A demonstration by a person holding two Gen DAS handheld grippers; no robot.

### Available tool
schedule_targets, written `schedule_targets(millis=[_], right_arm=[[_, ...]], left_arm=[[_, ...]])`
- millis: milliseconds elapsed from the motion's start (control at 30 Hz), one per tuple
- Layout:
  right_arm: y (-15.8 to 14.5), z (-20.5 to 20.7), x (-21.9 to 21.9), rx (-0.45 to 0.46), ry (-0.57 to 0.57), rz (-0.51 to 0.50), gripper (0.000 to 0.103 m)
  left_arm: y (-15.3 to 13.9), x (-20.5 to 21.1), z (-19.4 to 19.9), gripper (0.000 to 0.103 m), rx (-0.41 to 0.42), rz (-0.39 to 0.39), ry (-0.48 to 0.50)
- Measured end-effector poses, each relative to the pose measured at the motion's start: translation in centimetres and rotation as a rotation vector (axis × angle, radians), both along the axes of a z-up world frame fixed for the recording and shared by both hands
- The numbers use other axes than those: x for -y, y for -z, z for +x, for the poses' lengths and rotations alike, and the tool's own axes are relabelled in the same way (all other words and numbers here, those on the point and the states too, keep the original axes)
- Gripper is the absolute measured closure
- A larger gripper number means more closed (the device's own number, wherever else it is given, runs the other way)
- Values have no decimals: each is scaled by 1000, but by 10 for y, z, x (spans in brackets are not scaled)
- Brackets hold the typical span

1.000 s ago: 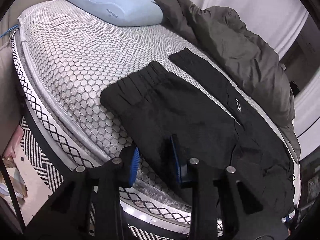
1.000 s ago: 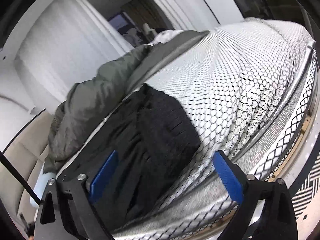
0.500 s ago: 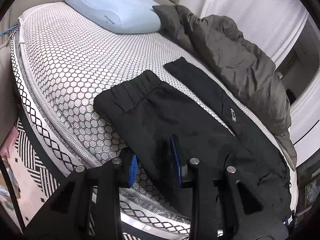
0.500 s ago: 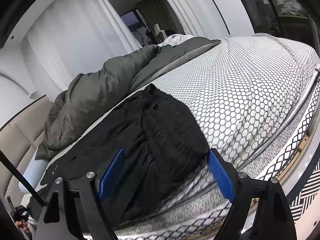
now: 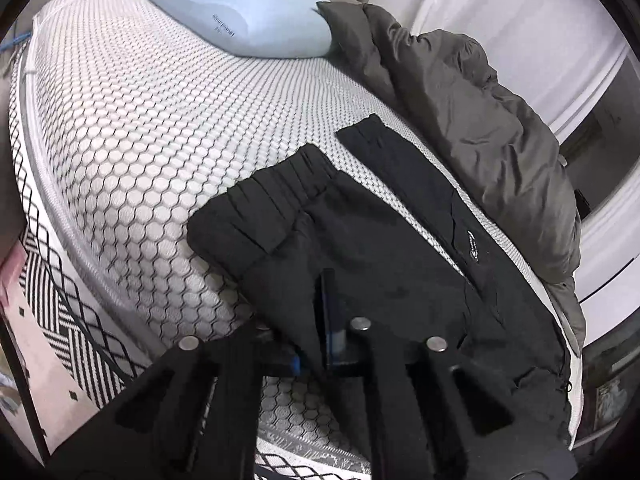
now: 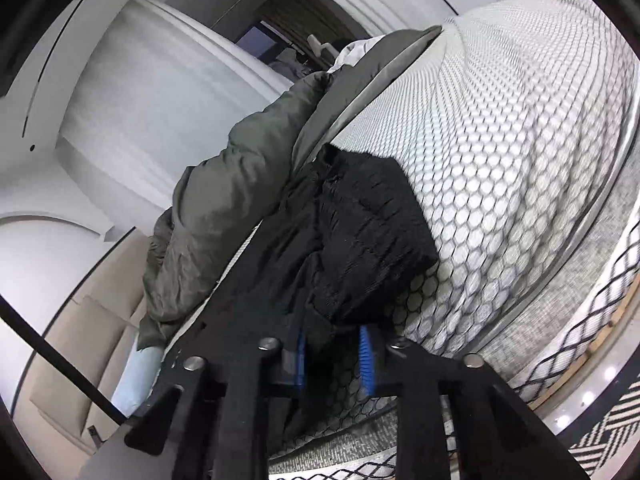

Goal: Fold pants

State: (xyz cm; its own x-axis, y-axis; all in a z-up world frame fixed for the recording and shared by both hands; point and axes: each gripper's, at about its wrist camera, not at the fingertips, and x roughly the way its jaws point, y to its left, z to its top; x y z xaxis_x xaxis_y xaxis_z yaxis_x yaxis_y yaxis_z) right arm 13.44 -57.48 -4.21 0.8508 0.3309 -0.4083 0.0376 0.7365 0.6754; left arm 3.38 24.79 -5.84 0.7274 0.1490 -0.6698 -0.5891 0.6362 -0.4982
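From the left wrist camera, the black pants (image 5: 360, 248) lie spread on the mattress (image 5: 132, 152), whose cover carries a honeycomb print, with the gathered waistband end toward the pale blue pillow (image 5: 236, 12) that sits at the mattress's far end. A second black leg or panel runs alongside, on the side of the pants nearer the rumpled grey duvet (image 5: 488, 120), which is heaped along the far edge of the mattress against white curtains. The left gripper (image 5: 316, 320) sits at the near edge of the pants, close to the mattress's near border; its jaws have come together on a fold of the black fabric, with only slivers of the blue pads showing beside the cloth. Below the mattress edge, a black-and-white patterned rug (image 5: 52, 292) covers the floor. From the right wrist camera, the pants (image 6: 360, 240) appear as a bunched dark mass on the same mattress (image 6: 520, 140), with the grey duvet (image 6: 224, 208) beyond them and a beige upholstered headboard (image 6: 80, 344) past that. The right gripper (image 6: 332, 356) is at the pants' near edge; its jaws have just been closing, and black fabric fills the narrow gap between the blue pads (image 6: 366, 360), which press on it from both sides.
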Motion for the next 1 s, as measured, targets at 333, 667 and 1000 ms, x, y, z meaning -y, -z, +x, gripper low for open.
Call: schedule_targets(millis=[333, 667, 1000], right_arm=[[-19, -43, 11, 8, 2, -62, 89], [-89, -23, -8, 71, 26, -142, 89], [-151, 78, -40, 84, 52, -188, 89]], left_arm=[[-16, -6, -35, 103, 93, 22, -29], [-71, -16, 13, 103, 143, 84, -5], [-123, -39, 152, 103, 117, 78, 16]])
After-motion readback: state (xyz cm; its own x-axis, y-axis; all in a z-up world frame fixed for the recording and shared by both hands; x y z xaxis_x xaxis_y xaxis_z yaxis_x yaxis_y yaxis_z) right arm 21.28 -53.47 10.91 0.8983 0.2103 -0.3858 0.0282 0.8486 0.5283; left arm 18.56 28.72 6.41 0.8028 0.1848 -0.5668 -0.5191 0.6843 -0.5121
